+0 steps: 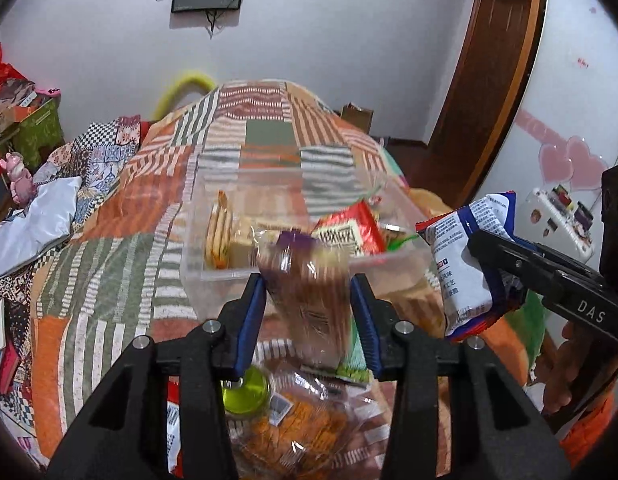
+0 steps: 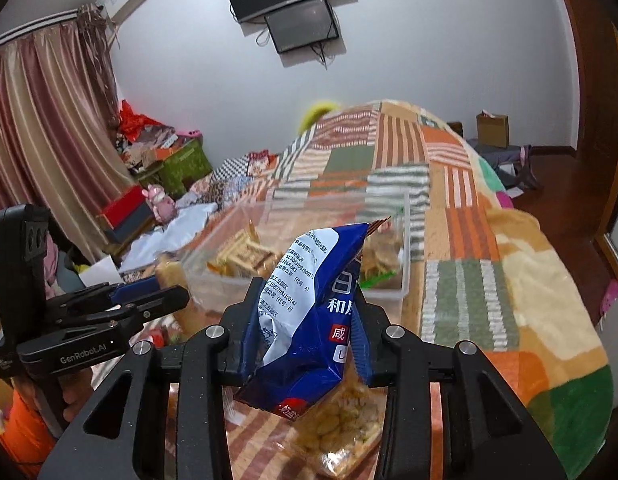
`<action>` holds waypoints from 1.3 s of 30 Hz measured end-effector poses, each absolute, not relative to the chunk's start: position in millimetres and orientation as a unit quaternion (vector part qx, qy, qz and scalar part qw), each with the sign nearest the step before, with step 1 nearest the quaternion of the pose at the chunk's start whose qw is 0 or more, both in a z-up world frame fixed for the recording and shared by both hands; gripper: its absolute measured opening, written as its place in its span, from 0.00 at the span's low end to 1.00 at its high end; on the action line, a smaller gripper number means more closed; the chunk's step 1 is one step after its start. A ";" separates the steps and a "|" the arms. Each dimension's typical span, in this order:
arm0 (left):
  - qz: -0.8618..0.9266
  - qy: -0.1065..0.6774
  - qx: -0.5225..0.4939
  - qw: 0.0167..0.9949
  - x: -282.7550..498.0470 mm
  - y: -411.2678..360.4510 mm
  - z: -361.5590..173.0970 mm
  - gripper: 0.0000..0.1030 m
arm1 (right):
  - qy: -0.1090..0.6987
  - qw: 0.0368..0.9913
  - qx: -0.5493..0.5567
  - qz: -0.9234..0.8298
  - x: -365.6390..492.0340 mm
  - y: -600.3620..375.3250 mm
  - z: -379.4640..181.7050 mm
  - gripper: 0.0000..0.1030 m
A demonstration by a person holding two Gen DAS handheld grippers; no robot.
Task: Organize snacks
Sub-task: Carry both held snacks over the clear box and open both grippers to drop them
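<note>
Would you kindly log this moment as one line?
left tongs: shut on clear snack pack | right tongs: shut on blue packet | clear bin: part-filled

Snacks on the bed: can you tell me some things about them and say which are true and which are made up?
1. The right gripper holds a blue packet. True.
2. The left gripper is empty. False: it is shut on a clear pack of brown biscuits.
3. The clear box has snacks in it. True.
4. The box sits on the floor. False: it sits on the striped patchwork blanket.
5. The screen on the wall shows a cartoon. False: it is dark.
</note>
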State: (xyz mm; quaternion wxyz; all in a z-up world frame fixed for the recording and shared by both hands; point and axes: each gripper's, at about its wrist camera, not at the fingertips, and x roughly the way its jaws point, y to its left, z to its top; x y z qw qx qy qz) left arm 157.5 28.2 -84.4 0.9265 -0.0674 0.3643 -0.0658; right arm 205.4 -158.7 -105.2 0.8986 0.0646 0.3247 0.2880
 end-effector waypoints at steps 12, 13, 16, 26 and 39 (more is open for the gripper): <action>-0.065 0.325 -0.077 0.940 174.0 35.7 -53.1 0.40 | 0.292 0.908 0.069 0.293 221.6 -151.0 -83.9 0.34; -0.064 0.321 -0.078 0.942 175.1 37.3 -50.0 0.40 | 0.291 0.908 0.069 0.293 223.5 -149.6 -83.7 0.34; -0.056 0.310 -0.078 0.946 178.8 42.6 -41.6 0.40 | 0.290 0.908 0.068 0.294 228.7 -146.7 -81.7 0.34; -0.012 0.322 -0.074 0.944 203.7 67.6 -53.5 0.40 | 0.291 0.912 0.047 0.286 254.0 -124.0 -78.1 0.34; -0.008 0.376 -0.086 0.923 230.2 80.7 -101.7 0.40 | 0.339 0.895 -0.021 0.288 285.9 -76.4 -105.6 0.34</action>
